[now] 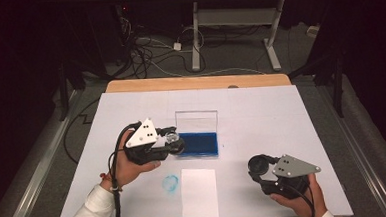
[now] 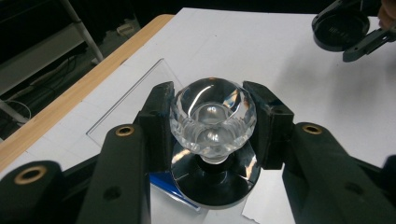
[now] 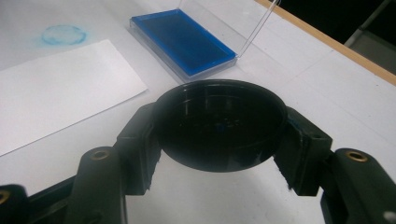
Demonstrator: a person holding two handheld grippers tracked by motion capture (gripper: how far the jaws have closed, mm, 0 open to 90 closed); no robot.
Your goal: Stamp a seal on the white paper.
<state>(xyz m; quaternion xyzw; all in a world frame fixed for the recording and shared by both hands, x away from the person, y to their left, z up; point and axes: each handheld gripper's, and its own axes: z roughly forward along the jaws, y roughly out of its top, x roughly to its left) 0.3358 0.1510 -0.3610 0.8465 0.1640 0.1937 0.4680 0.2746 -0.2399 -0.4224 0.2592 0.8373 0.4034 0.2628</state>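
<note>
The left gripper's fingers [image 2: 159,126] are clamped on the faceted glass knob of a round stamp [image 2: 213,120], its black base hanging just over the near-left corner of the open blue ink pad [image 1: 199,143]. The blank paper slip [image 1: 199,193] lies nearer the person than the pad, so I judge the stamp travels that way. Right of the pad, the right gripper [image 3: 219,154] grips the stamp's black cap [image 3: 219,125].

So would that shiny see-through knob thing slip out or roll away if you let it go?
Probably slippery: the stamp has a smooth, glassy faceted handle, and the left gripper pinches it only at its two sides. Its round handle might roll if laid sideways, yet the flat black base should let it stand. It looks hard, so a drop might chip it.
</note>
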